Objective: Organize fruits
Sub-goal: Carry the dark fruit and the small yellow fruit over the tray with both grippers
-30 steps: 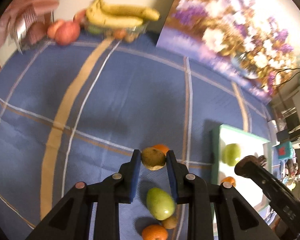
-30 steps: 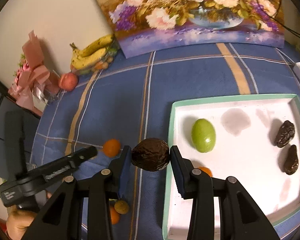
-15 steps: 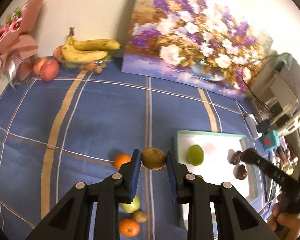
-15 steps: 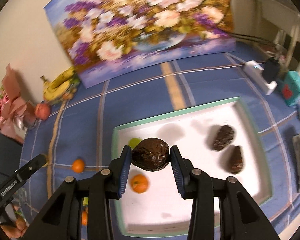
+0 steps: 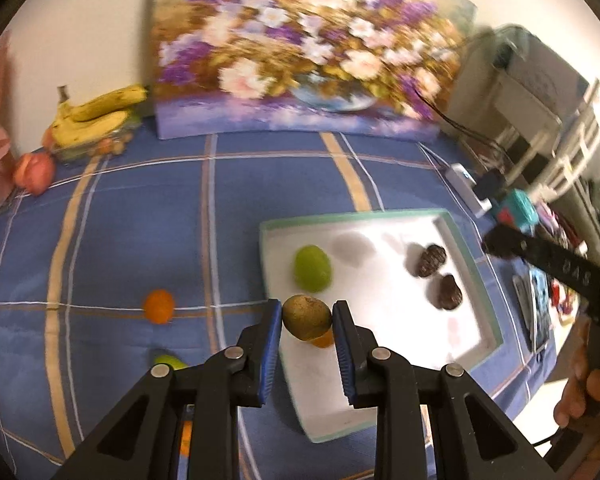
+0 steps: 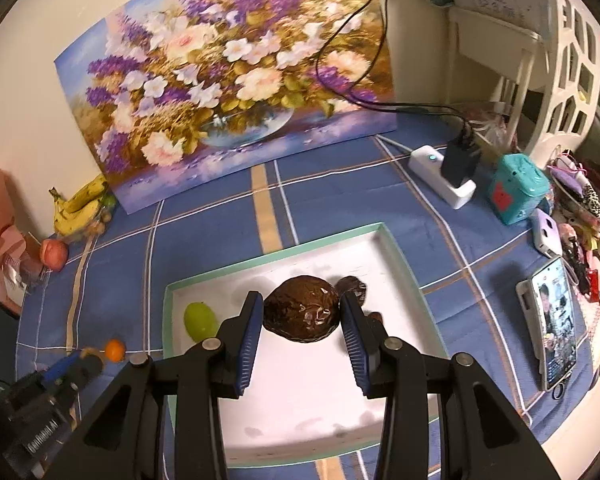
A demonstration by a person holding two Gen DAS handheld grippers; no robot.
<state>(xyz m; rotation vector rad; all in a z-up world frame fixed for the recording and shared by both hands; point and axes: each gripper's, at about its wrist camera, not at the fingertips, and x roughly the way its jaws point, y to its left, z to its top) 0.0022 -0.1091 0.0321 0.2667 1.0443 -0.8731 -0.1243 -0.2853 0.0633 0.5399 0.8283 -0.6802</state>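
Observation:
My left gripper point(image 5: 307, 316) is shut on a brown kiwi point(image 5: 306, 317), held above the near left edge of the white tray point(image 5: 384, 360). My right gripper point(image 6: 301, 314) is shut on a dark brown avocado point(image 6: 301, 314) above the middle of the tray point(image 6: 300, 408). In the tray lie a green fruit point(image 5: 312, 268), two dark avocados point(image 5: 431, 260) and an orange point(image 5: 323, 340), partly hidden by the kiwi. On the cloth lie an orange point(image 5: 159, 306) and a green fruit point(image 5: 168, 361).
Bananas point(image 5: 96, 118) and a red apple point(image 5: 34, 172) sit at the far left by a flower painting point(image 5: 300, 52). A charger point(image 6: 448, 176), a teal box point(image 6: 518, 188) and a phone point(image 6: 556, 320) lie on the right.
Both grippers have moved right over the tray with their fruits still held. The left gripper now hangs over the tray's left edge; the right sits over its middle.

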